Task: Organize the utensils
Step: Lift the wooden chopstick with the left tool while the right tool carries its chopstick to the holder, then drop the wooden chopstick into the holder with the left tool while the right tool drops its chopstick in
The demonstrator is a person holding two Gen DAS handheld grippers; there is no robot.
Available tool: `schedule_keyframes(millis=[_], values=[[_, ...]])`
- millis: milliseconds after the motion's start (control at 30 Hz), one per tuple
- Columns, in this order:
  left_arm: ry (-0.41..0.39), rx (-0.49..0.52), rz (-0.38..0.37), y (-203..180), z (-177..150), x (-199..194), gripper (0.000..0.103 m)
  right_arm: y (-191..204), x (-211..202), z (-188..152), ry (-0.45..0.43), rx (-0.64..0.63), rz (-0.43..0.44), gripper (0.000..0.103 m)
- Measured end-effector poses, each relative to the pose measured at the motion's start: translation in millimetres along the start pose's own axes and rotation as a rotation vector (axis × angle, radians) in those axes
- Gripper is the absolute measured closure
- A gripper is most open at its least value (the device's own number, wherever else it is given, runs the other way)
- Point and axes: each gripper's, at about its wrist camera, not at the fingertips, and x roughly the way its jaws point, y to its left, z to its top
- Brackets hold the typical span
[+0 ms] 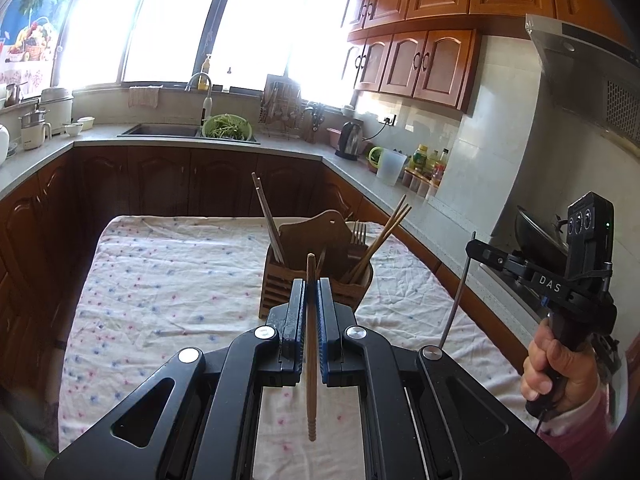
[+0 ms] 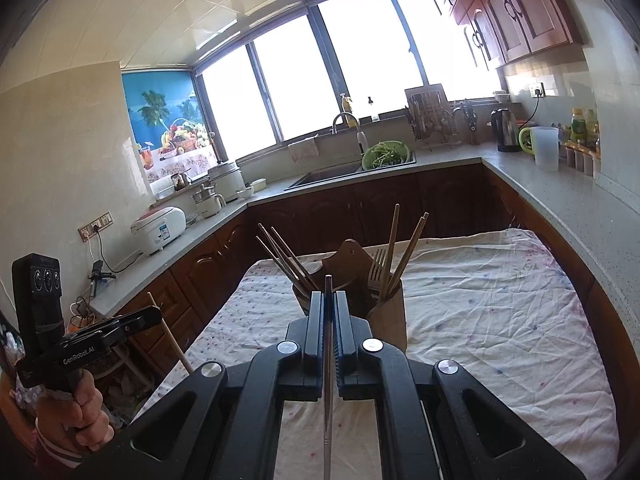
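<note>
Utensils are mid-carry: our left tool [image 1: 311, 292] pinches a brown wooden chopstick [image 1: 311, 360], our right tool [image 2: 328, 312] a thin grey metal chopstick [image 2: 328, 380], each probably needing lowering into the slatted wooden holder [image 1: 316, 276].

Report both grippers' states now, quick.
Left gripper: shut on a wooden chopstick.
Right gripper: shut on a metal chopstick.

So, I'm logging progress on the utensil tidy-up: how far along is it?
Mostly done: the wooden holder already has chopsticks and a fork standing in it. In hand: the left gripper grips a wooden chopstick, the right gripper a metal chopstick. Left: dropping both in; the tablecloth shows nothing else loose.
</note>
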Motion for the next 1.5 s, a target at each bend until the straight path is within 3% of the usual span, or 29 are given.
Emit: schedule_keyframes(millis=[467, 900, 1067, 1500], values=[[-0.124, 0.016, -0.002, 1.7, 70.8, 18.4, 0.099, -6.1, 28.5, 58.1, -0.103, 0.003, -0.025, 0.099], [-0.234, 0.042, 0.036, 6.1, 137.6, 65.5, 0.099, -19.2, 68.3, 110.7, -0.211, -0.002, -0.071, 0.099], [-0.228, 0.039, 0.059, 8.8, 130.8, 96.3, 0.099, -23.4, 87.0, 102.7, -0.209, -0.015, -0.082, 0.099], [-0.149, 0.021, 0.076, 8.1, 63.5, 147.3, 0.099, -36.1, 99.0, 34.9, -0.228, 0.006, -0.089, 0.099]])
